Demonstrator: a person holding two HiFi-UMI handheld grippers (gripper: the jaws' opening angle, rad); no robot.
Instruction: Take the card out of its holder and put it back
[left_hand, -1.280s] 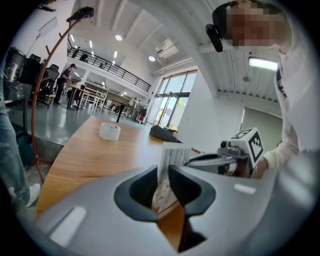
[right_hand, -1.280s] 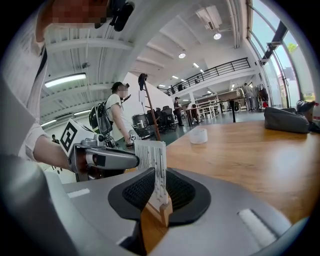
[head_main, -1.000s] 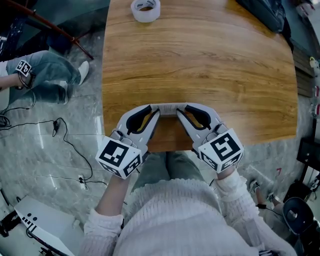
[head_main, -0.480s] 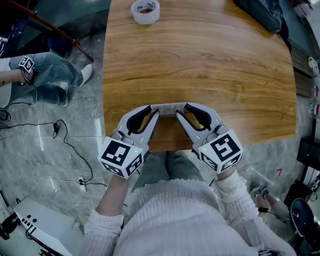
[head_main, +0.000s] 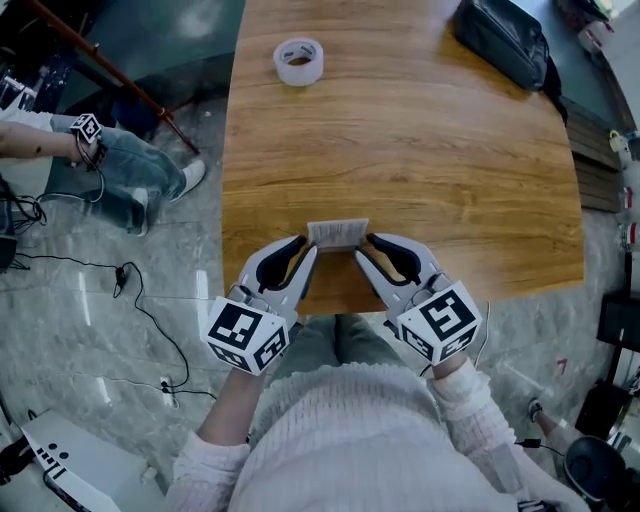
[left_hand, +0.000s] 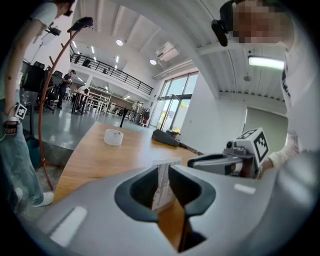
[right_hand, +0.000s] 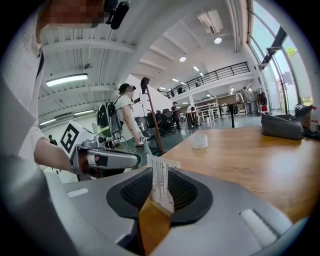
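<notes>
A white card holder with its card stands on edge over the near edge of the wooden table, between my two grippers. My left gripper is shut on its left end; in the left gripper view the holder sits pinched between narrow jaws. My right gripper has its jaws round the right end. In the right gripper view the holder stands between the ribbed pads with a gap showing, so nothing presses on it there.
A roll of tape lies at the table's far left and a black bag at the far right. A seated person's legs and cables are on the floor to the left.
The right jaws stand wider than a second ago. More of the holder's face shows past the fingertips. The head view has shifted, so more of the far table is seen.
</notes>
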